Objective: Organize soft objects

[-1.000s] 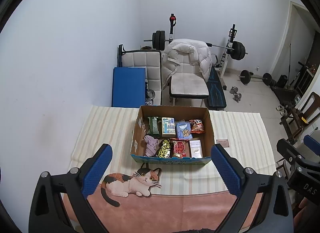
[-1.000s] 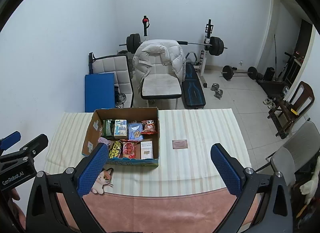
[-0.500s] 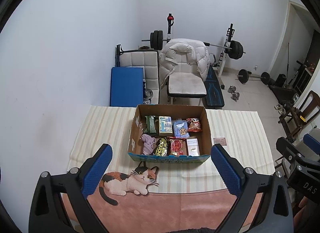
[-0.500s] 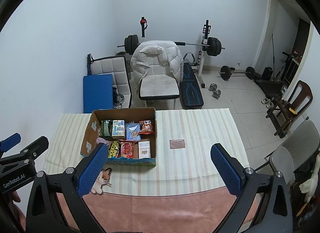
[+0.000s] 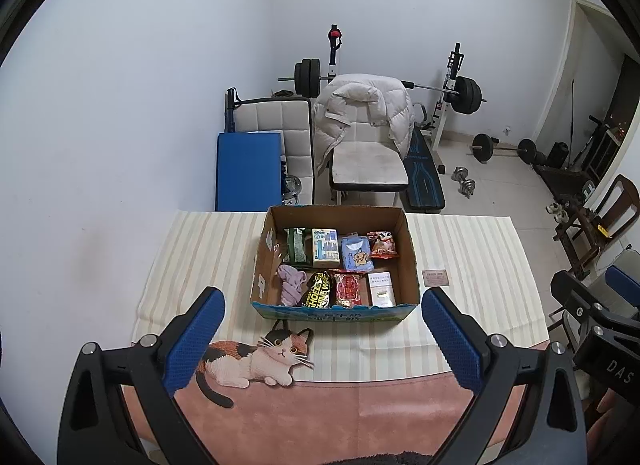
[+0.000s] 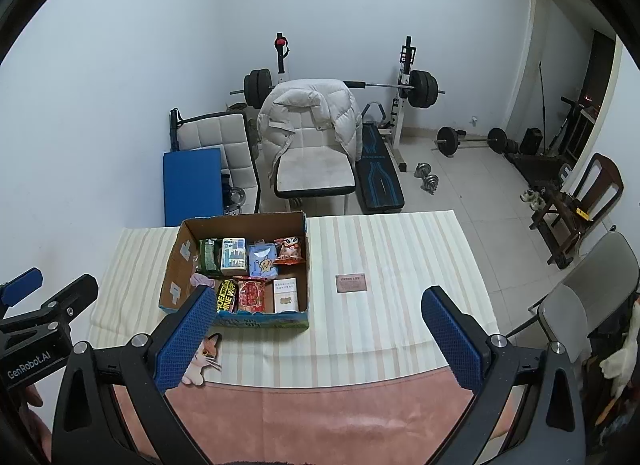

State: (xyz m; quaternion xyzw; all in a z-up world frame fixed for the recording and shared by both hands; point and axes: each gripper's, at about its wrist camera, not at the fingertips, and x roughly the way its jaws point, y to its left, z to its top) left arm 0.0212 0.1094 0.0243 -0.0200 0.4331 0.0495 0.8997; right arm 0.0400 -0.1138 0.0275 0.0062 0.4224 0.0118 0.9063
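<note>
An open cardboard box (image 5: 408, 257) sits on the striped tablecloth (image 5: 200, 249); it also shows in the right wrist view (image 6: 176, 265). It holds several snack packets, small cartons and a crumpled lilac cloth (image 5: 291, 284). A soft calico cat toy (image 5: 256, 361) lies flat in front of the box, partly hidden behind a finger in the right wrist view (image 6: 202, 361). My left gripper (image 5: 322, 339) is open and empty, high above the cat toy. My right gripper (image 6: 318, 341) is open and empty, above the table to the right of the box.
A small pink card (image 6: 351, 283) lies on the cloth right of the box. Behind the table stand a white chair with a puffy jacket (image 5: 362, 117), a blue mat (image 5: 248, 169), a weight bench and barbell rack (image 5: 460, 89). Chairs stand at the right (image 6: 580, 293).
Both grippers have drawn back and up a little, so the box and cat toy appear slightly smaller and farther. Both stay open. Nothing on the table moved.
</note>
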